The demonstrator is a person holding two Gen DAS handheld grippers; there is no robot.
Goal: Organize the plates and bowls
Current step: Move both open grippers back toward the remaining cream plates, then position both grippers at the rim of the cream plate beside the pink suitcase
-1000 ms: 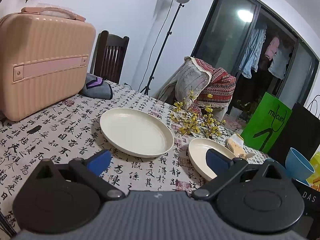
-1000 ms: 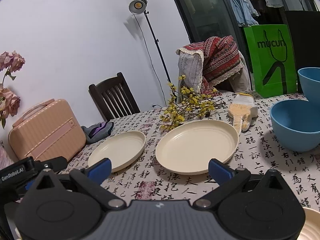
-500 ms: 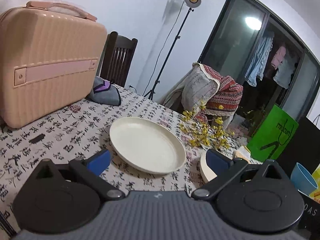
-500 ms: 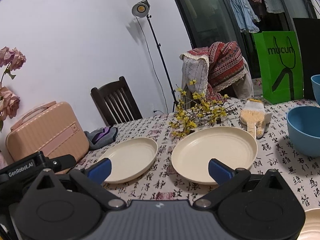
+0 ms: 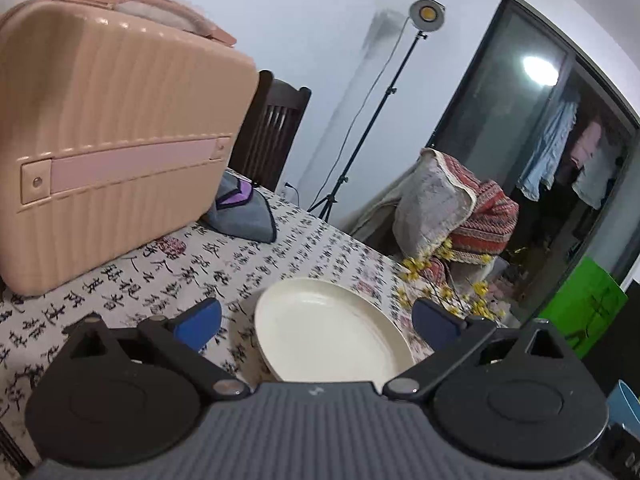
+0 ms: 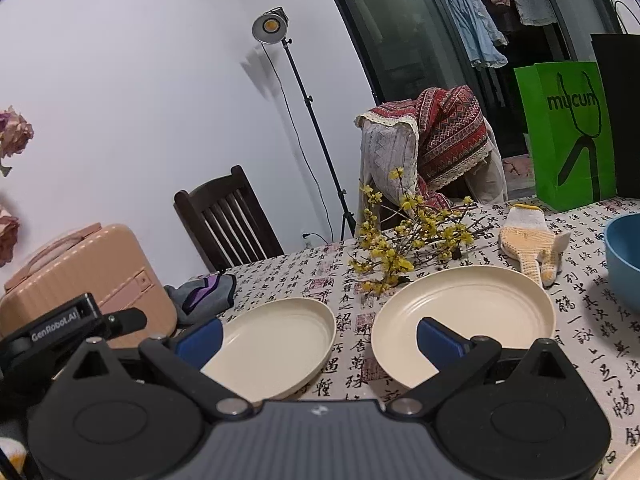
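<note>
Two cream plates lie on the patterned tablecloth. The left plate (image 5: 328,328) (image 6: 276,340) sits just in front of my left gripper (image 5: 316,322), which is open and empty, its jaws wide on either side of the plate's near rim. The right plate (image 6: 476,312) lies in front of my right gripper (image 6: 318,334), which is open and empty and hovers over the gap between both plates. A blue bowl (image 6: 624,260) stands at the right edge; it also shows in the left wrist view (image 5: 626,408). The left gripper's body (image 6: 60,328) shows at the left.
A pink case (image 5: 108,140) stands at the left on the table. A grey-purple cloth (image 5: 240,216), yellow flower sprigs (image 6: 400,248) and a knitted glove (image 6: 532,240) lie behind the plates. A green bag (image 6: 568,132), a draped chair (image 6: 432,144) and a wooden chair (image 6: 228,216) stand beyond.
My left gripper moved forward and left toward the left plate and the pink case. My right gripper moved left, so the blue bowls slid toward the right edge.
</note>
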